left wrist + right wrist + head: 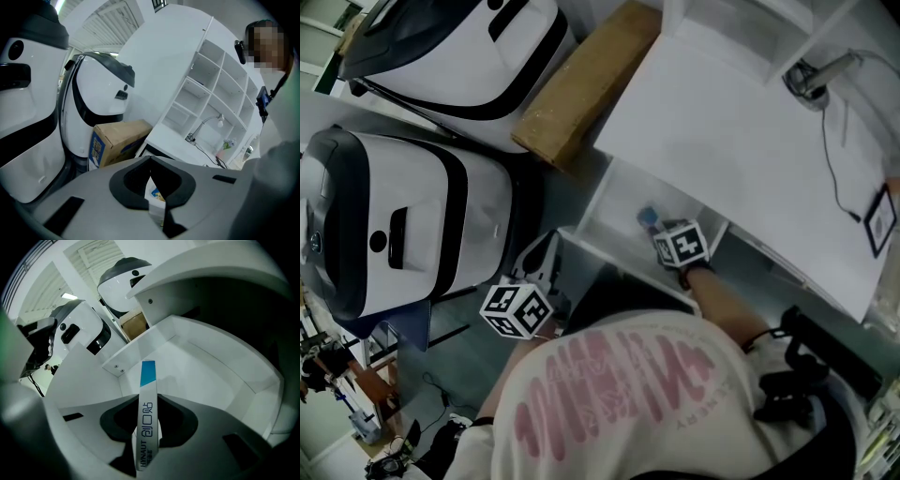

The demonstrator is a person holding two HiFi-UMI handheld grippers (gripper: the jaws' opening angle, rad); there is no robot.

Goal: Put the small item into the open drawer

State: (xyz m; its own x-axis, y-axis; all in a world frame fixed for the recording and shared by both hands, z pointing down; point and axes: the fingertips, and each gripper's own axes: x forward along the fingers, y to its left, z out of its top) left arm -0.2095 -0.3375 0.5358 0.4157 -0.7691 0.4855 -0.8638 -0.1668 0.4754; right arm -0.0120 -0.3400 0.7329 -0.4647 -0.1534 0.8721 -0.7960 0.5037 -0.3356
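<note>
Over at the open drawer [609, 202], just below the white worktop [741, 131]. Down inside it with the right tongs [149, 432], pinched narrow on the small item [146, 380]: a slim white box, blue at the far end, dark print along its edge. Gripped edge-on, blue tip aimed at the drawer's white floor, well within the walls. Impossible to tell whether touching the bottom. Out to the side with the left tongs [157, 187], clear of the drawer and close to the person's shirt [628, 394], closed on a small white packet [157, 202] with blue and yellow print. Beside the worktop, a cardboard box [581, 84], right up against two big white-and-black machines [412, 225]. Up on the worktop, a lamp [816, 80] with a trailing cable.
</note>
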